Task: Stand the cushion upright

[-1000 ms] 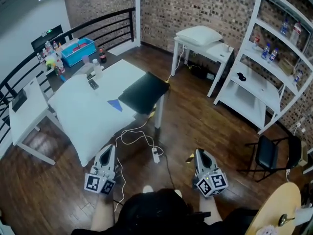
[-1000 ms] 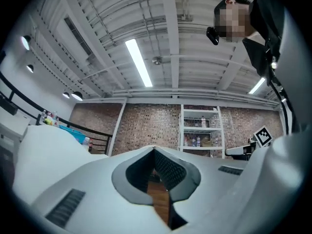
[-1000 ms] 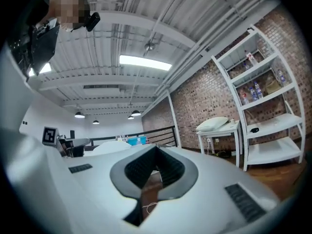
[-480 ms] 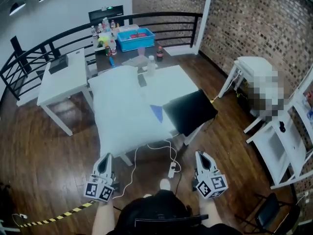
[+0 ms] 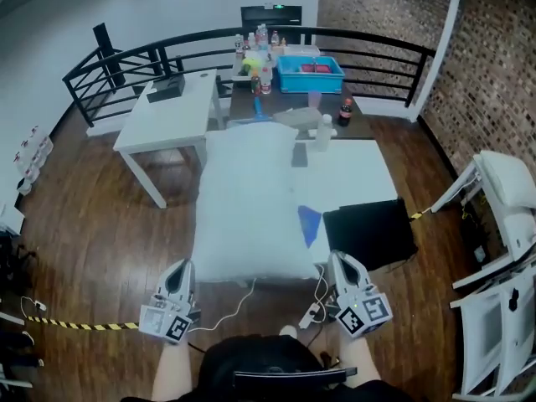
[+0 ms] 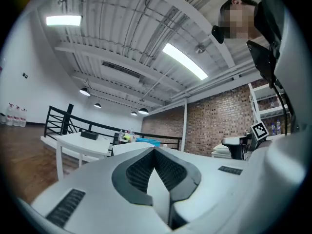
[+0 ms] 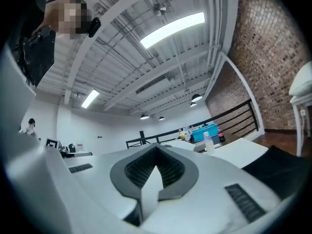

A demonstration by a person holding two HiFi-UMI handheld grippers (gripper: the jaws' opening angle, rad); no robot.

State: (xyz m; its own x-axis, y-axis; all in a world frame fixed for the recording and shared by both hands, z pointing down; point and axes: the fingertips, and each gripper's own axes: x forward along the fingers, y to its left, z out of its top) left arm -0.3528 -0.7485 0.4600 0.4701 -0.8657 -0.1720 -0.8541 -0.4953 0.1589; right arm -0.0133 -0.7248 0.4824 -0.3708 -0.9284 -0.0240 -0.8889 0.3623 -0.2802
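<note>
A big white cushion (image 5: 247,199) lies flat on the white table (image 5: 360,174) straight ahead of me in the head view, reaching past the table's near edge. My left gripper (image 5: 182,268) hangs just short of the cushion's near left corner, jaws shut and empty. My right gripper (image 5: 341,264) is level with it by the cushion's near right corner, also shut with nothing in it. In the left gripper view the shut jaws (image 6: 155,152) point over the tabletops. The right gripper view shows its shut jaws (image 7: 156,150) the same way.
A black board (image 5: 370,234) lies on the table's near right corner, a blue paper (image 5: 309,223) beside the cushion. Bottles (image 5: 324,132) and a blue bin (image 5: 310,74) stand behind. A smaller white table (image 5: 167,122) is at left, a black railing (image 5: 126,61) beyond. Cables (image 5: 314,308) lie on the floor.
The view has swung round so the cushion table now lies straight ahead instead of off to the left. Both grippers stay shut and low in front of me.
</note>
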